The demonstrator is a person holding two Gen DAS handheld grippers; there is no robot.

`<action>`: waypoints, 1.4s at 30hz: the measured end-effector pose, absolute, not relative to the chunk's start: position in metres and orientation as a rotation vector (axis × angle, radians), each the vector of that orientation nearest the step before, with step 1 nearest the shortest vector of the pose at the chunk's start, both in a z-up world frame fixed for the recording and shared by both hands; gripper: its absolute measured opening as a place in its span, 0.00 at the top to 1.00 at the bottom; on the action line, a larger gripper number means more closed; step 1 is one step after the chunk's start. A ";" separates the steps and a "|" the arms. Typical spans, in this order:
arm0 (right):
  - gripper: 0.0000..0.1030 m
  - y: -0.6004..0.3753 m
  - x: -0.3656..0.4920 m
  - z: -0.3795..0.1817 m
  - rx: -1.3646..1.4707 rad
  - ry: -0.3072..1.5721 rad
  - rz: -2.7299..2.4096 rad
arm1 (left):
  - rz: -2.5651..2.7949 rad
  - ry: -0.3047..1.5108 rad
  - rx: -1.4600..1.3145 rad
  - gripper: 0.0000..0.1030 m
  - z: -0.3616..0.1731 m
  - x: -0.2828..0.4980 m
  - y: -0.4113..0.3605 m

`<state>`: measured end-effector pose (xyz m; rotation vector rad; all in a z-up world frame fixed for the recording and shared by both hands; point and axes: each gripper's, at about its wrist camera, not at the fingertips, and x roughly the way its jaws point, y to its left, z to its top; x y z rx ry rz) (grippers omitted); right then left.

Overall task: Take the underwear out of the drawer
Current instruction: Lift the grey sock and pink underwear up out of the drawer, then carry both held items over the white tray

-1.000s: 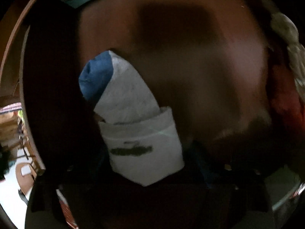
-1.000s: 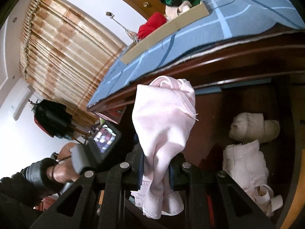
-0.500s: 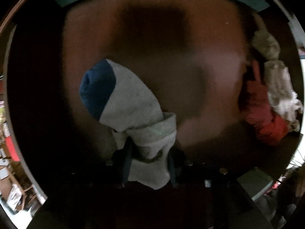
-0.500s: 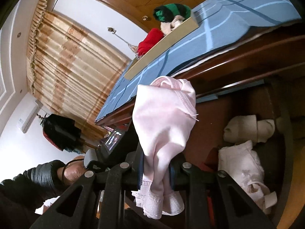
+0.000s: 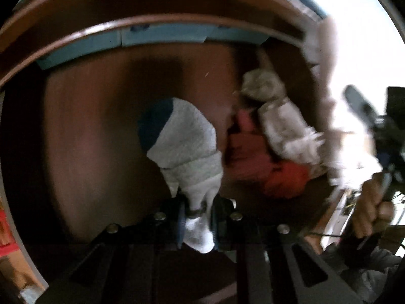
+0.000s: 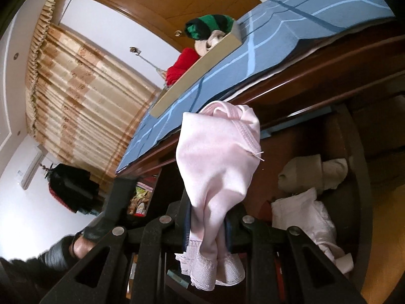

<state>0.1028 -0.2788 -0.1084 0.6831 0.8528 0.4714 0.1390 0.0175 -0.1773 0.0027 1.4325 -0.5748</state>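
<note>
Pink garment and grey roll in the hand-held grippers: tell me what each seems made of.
Pink garment: looks like soft matte cotton knit, with a stitched seam and a lace-like hem. Grey roll: likely thicker fuzzy knit, nubby surface, with a dark blue end; blur leaves it uncertain.

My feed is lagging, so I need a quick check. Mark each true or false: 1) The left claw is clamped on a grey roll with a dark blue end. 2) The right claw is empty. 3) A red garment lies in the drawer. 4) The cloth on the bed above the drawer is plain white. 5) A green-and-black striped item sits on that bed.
1) True: the left claw pinches the grey roll.
2) False: the right claw is shut on a pink garment.
3) True: the red garment lies in the drawer.
4) False: the bed cover is blue with lighter lines.
5) True: the striped item.
</note>
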 end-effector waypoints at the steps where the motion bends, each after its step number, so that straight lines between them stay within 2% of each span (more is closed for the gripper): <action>1: 0.78 -0.278 0.103 -0.109 0.684 0.858 0.464 | -0.590 1.412 -0.016 0.86 -0.170 0.138 0.013; 11: 0.78 -0.251 0.103 -0.071 0.577 0.837 0.447 | -0.685 1.156 -0.070 0.86 -0.061 0.113 0.006; 16: 0.78 -0.229 0.104 -0.042 0.511 0.805 0.441 | -0.676 1.020 -0.069 0.86 -0.063 0.135 0.002; 23: 0.78 -0.206 0.120 -0.004 0.473 0.744 0.455 | -0.641 0.850 -0.103 0.86 -0.028 0.141 0.035; 42: 0.78 -0.155 0.170 0.069 0.311 0.593 0.457 | -0.576 0.599 -0.072 0.86 0.034 0.190 0.042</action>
